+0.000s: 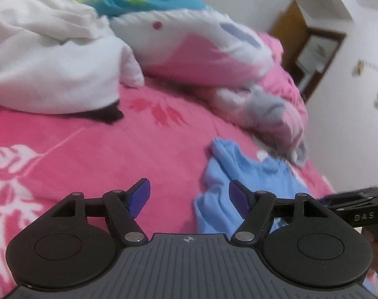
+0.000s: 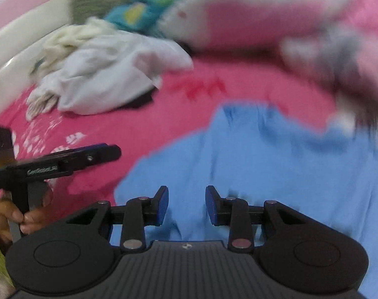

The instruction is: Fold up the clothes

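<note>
A light blue garment (image 2: 263,157) lies crumpled on the pink bedspread (image 2: 164,114); it also shows in the left wrist view (image 1: 228,177) at the right. My right gripper (image 2: 187,205) is open, just above the garment's near part, holding nothing. My left gripper (image 1: 189,199) is open over the bedspread (image 1: 114,154), with its right finger at the garment's left edge. The left gripper also shows from the side in the right wrist view (image 2: 114,152), to the left of the garment. The right gripper's body (image 1: 358,206) shows at the right edge of the left wrist view.
A heap of white clothes (image 1: 51,57) with something black under it lies at the back left, also in the right wrist view (image 2: 101,74). A pink, white and blue quilt (image 1: 201,49) is bunched behind. A grey and pink garment (image 1: 271,114) lies beyond the blue one. A wall and wooden door (image 1: 311,49) are at the right.
</note>
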Available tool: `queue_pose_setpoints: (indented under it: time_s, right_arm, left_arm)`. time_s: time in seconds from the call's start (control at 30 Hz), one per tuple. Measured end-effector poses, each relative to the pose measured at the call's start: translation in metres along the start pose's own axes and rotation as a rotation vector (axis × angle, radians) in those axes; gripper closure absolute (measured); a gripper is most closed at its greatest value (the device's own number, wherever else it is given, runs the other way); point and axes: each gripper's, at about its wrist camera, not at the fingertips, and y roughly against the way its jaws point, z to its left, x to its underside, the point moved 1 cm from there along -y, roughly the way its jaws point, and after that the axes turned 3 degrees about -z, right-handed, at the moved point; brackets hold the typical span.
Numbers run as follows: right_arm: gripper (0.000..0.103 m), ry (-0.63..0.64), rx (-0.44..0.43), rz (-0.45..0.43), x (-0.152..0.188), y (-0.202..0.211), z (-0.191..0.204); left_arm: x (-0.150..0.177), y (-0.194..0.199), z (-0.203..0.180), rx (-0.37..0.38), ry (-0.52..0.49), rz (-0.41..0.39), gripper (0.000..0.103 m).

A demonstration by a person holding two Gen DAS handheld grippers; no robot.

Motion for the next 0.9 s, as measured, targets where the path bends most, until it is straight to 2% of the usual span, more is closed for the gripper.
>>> queue_pose_setpoints:
  time_s: [0.1, 0.17, 0.27, 0.4, 0.47, 0.5, 0.57, 0.7, 0.8, 0.9]
  right_arm:
    - [0.068, -0.177, -0.03, 0.048, 0.017, -0.011, -0.027]
    - [0.068, -0.271, -0.088, 0.054, 0.025, -0.015, -0.037]
    - [0.068, -0.335, -0.146, 0.026, 0.028, -0.012, -0.043]
    - [0.068, -0.318, -0.144, 0.019, 0.034, -0.013, -0.042]
    - [0.081, -0.286, -0.122, 0.022, 0.037, -0.016, -0.04]
    - [0.093, -0.269, -0.112, 0.014, 0.037, -0.016, -0.038]
    - [0.1, -0.266, -0.128, -0.029, 0.032, -0.008, -0.036]
    - [0.1, -0.238, -0.161, -0.137, 0.004, 0.009, -0.031]
    - [0.1, -0.229, -0.189, -0.187, -0.026, 0.01, -0.026]
    - [0.1, -0.213, -0.222, -0.214, -0.057, 0.002, -0.019]
  left_arm:
    - [0.003, -0.011, -0.001, 0.003, -0.002, 0.04, 0.033]
    - [0.005, -0.015, 0.0, -0.002, 0.0, 0.054, 0.033]
    - [0.007, -0.016, -0.001, -0.007, -0.01, 0.056, 0.033]
    - [0.007, -0.016, -0.002, -0.01, -0.023, 0.056, 0.033]
    - [0.007, -0.015, -0.002, -0.01, -0.027, 0.055, 0.033]
    - [0.007, -0.015, -0.001, -0.009, -0.026, 0.054, 0.033]
    - [0.007, -0.015, 0.001, -0.006, -0.017, 0.055, 0.033]
    - [0.004, -0.012, 0.006, 0.018, 0.021, 0.041, 0.033]
    - [0.002, -0.009, 0.009, 0.037, 0.051, 0.029, 0.033]
    - [-0.003, -0.001, 0.013, 0.1, 0.073, 0.001, 0.033]
